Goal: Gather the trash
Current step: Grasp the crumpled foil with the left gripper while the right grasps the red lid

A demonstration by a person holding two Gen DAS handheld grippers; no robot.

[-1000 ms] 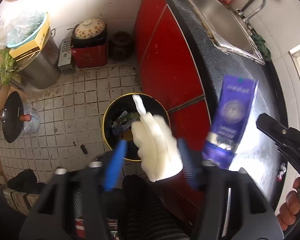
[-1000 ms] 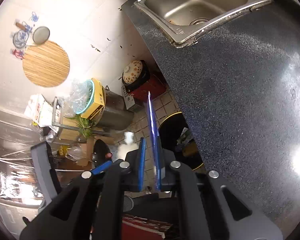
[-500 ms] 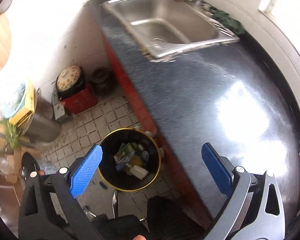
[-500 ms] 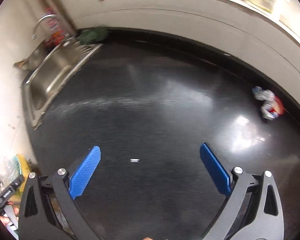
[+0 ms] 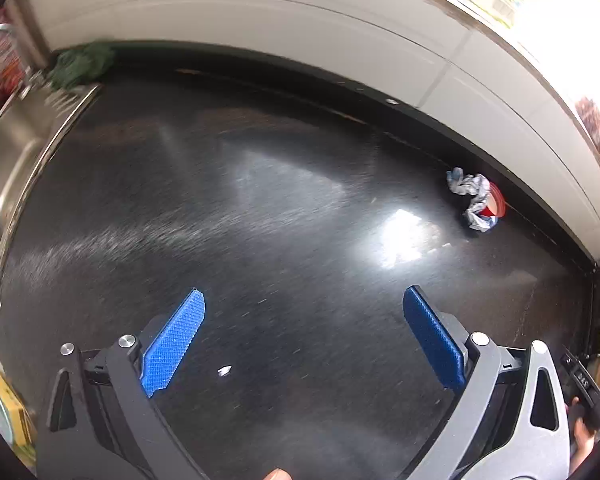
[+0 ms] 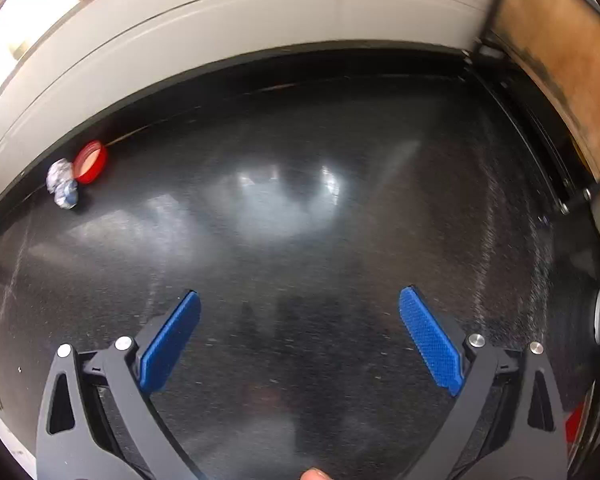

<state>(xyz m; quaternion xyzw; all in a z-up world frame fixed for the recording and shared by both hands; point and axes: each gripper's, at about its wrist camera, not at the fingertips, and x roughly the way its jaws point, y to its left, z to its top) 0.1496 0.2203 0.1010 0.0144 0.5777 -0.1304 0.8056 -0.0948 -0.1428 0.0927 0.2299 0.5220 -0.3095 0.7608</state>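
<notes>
Both grippers hang over the black countertop (image 5: 284, 208) with their blue pads spread wide and nothing between them. In the left wrist view my left gripper (image 5: 304, 336) is open; a crumpled wrapper (image 5: 471, 196) beside a red lid (image 5: 497, 205) lies far ahead to the right, near the back wall. A tiny white scrap (image 5: 224, 370) lies just below the left pad. In the right wrist view my right gripper (image 6: 300, 336) is open, and the same crumpled wrapper (image 6: 62, 186) and red lid (image 6: 90, 162) sit at the far left by the wall.
A steel sink (image 5: 8, 176) and a green cloth (image 5: 82, 66) are at the left of the left view. A white wall (image 5: 300, 36) runs behind the counter. A brown wooden board (image 6: 560, 64) stands at the right end. A hand with the other gripper (image 5: 584, 404) shows bottom right.
Both grippers let go over the bin, the left of a white wad and the right of a purple packet, then swung from the bin across the counter toward the back wall, pads wide apart.
</notes>
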